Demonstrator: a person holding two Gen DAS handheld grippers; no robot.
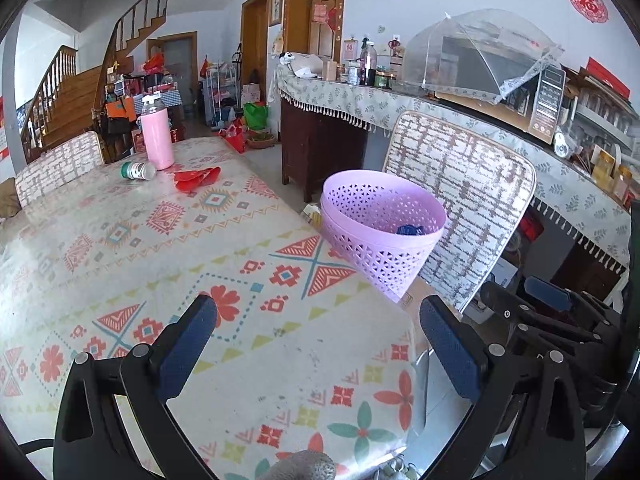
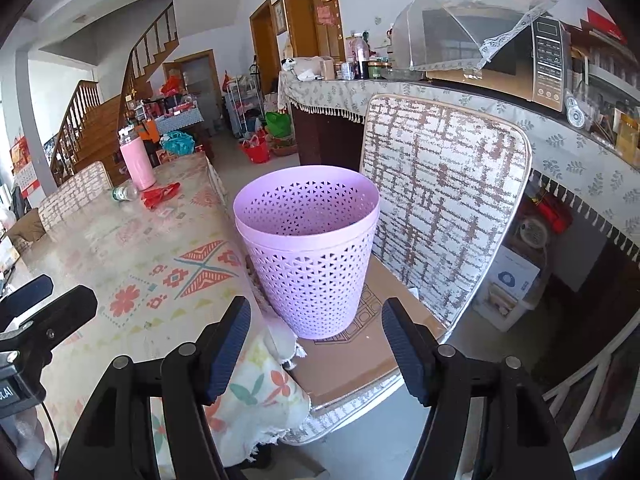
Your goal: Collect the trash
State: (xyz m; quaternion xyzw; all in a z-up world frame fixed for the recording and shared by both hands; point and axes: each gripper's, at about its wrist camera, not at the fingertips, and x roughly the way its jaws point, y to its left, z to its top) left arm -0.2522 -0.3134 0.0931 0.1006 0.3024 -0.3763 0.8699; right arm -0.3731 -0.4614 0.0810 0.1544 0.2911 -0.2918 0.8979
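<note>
Ahead of the right claw (image 2: 316, 340), the bin (image 2: 310, 256) is standing upright on a chair (image 2: 440, 216), just beside the surface (image 2: 132, 264) edge. A blue scrap (image 1: 409, 229) is lying inside the bin, seen from the left wrist. Nothing is sitting between the right claw's blue pads (image 2: 228, 348), which are standing released, with the bin just beyond their tips and not touching them.

Far ahead of the left claw (image 1: 318, 332), a red wrapper (image 1: 196, 178) is lying flat on the surface. Just left of the wrapper, a small bottle (image 1: 138, 170) is lying on its side, and a pink flask (image 1: 157, 138) is standing upright behind it. The left claw is also hanging released over the patterned cloth, nothing between its fingers. The bin is sitting ahead and to the right of it, past the surface edge.

Beyond the chair, a sideboard (image 2: 400, 100) is carrying a microwave (image 2: 520, 60) under a mesh food cover (image 2: 460, 12).
</note>
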